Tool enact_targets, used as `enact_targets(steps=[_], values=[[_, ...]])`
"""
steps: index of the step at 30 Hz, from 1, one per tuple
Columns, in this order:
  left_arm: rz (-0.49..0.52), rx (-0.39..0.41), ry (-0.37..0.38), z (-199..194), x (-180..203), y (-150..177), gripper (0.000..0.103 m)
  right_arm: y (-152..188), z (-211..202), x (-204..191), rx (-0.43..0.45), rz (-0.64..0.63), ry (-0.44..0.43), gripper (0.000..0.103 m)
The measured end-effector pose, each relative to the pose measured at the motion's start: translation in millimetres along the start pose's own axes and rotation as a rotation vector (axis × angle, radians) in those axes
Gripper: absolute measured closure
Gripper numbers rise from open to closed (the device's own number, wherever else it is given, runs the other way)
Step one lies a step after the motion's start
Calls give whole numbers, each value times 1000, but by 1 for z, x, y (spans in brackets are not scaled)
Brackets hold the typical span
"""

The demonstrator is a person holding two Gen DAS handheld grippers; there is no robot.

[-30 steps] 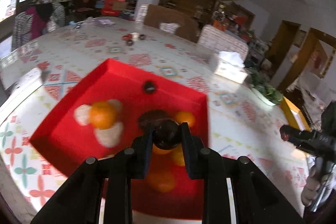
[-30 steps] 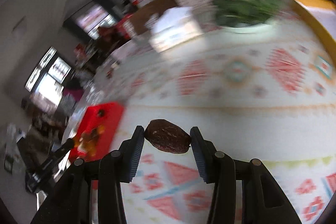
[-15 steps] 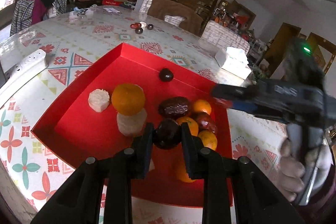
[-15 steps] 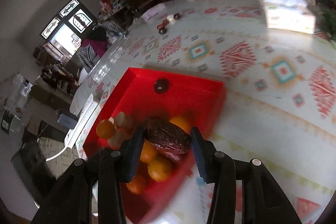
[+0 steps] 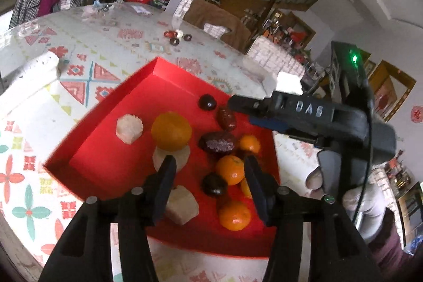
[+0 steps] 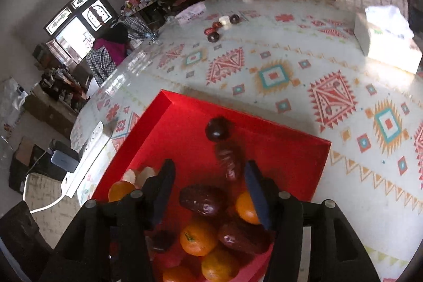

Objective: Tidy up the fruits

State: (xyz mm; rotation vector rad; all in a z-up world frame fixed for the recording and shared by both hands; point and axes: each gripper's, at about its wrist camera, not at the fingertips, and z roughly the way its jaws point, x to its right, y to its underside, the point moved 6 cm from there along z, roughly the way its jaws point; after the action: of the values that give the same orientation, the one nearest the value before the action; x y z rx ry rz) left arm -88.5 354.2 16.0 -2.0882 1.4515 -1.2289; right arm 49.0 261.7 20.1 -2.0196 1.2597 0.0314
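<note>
Fruit fills a shallow red tray (image 5: 111, 123) on a table covered in a patterned cloth (image 6: 290, 75). Both grippers hang over the tray, and the jaws of both are opening.

In the left wrist view, the left gripper (image 5: 210, 177) has its two black fingers well apart, gripping nothing. A dark round fruit (image 5: 214, 184) lies on the tray floor in the gap, touching neither finger, just beside a small orange (image 5: 229, 169). A large orange (image 5: 171, 130) and pale chunks of fruit (image 5: 129, 125) sit further left, with another pale chunk (image 5: 182, 205) near the left finger.

The right gripper (image 6: 208, 180) reaches in from the right of that view, held by a gloved hand (image 5: 354, 200). In its own camera its jaws are also apart and empty. A blurred, wrinkled date (image 6: 229, 159) shows in the gap ahead of the fingertips, clear of both; whether it is resting or in the air cannot be told. A second date (image 6: 202, 200) lies on the tray below it, among more oranges (image 6: 198, 237). A dark plum (image 6: 217, 129) sits alone toward the far wall.
</note>
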Motion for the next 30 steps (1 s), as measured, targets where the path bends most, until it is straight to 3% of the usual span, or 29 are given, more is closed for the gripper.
enact_targets(steps=[9,16,20,23,27,30], values=[[19,89,-24,-53,-24,-12,41,21,17,-62,-47,-251,-35,42],[-2,129,-43,-68,-48,-18,41,32,13,-84,-19,-332,-63,40],[-29,116,-65,-66,-60,-17,41,42,27,-90,-42,-434,47,36],[-28,107,-75,-64,-60,-15,41,29,25,-79,14,-392,110,35],[-5,104,-72,-63,-50,-13,36,6,9,-50,71,-250,120,34],[24,105,-78,-61,-41,-12,33,3,-10,-36,113,-213,140,34]])
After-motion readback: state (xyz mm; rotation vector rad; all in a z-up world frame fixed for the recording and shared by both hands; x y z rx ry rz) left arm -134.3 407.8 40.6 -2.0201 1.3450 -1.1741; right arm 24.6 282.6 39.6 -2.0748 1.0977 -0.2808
